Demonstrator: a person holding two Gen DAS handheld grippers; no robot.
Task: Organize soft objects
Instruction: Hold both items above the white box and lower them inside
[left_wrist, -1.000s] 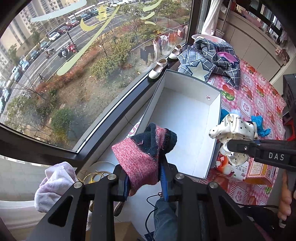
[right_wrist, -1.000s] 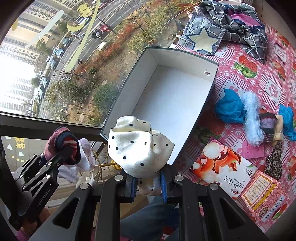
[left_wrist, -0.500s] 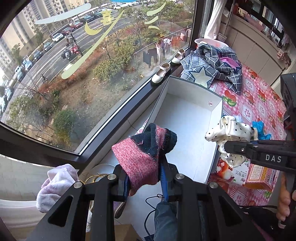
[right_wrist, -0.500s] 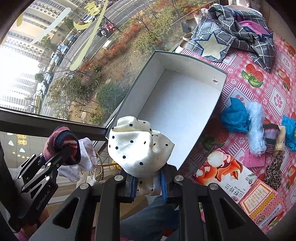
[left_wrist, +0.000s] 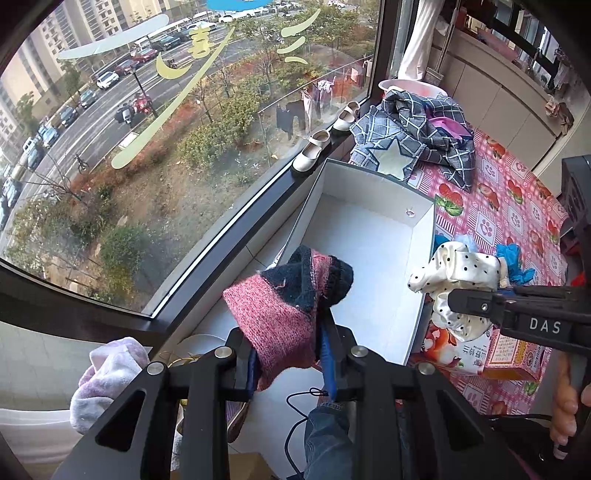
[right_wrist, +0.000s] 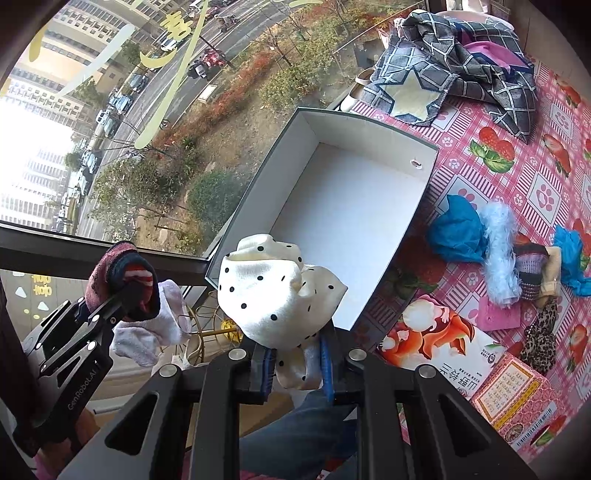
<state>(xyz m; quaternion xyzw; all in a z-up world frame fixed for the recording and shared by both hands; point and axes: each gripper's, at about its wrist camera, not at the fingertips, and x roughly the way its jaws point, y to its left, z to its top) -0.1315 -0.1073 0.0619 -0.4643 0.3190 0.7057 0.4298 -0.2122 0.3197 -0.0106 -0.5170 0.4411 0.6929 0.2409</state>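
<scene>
Both grippers loaded. Left gripper (left_wrist: 291, 360) is clenched on a pink-and-navy knit sock (left_wrist: 286, 299); right gripper (right_wrist: 297, 363) is clenched on a white polka-dot cloth (right_wrist: 277, 291). Each bundle is pinched at its lower end and bulges up and forward past the fingertips, so the long axis runs roughly along the fingers, free end pointing toward the white cardboard box (right_wrist: 354, 206). Both hang in the air just short of the box's near end, not yet over its bare floor.

Handling, as a judgement: both items light, limp, no fixed shape. Sock is thick fuzzy knit, grippy, unlikely to slip. Polka-dot cloth looks smooth and satiny, more slippery, with a loose tail drooping below the pads, so pinch at a bunched fold, not a single layer. Neither is fragile.

More soft pieces wait on the pink patterned tablecloth (right_wrist: 517, 184): blue cloth (right_wrist: 458, 229), pale blue fuzzy sock (right_wrist: 498, 254), leopard-print item (right_wrist: 539, 343). Plaid garment (right_wrist: 454, 77) lies beyond the box.
</scene>
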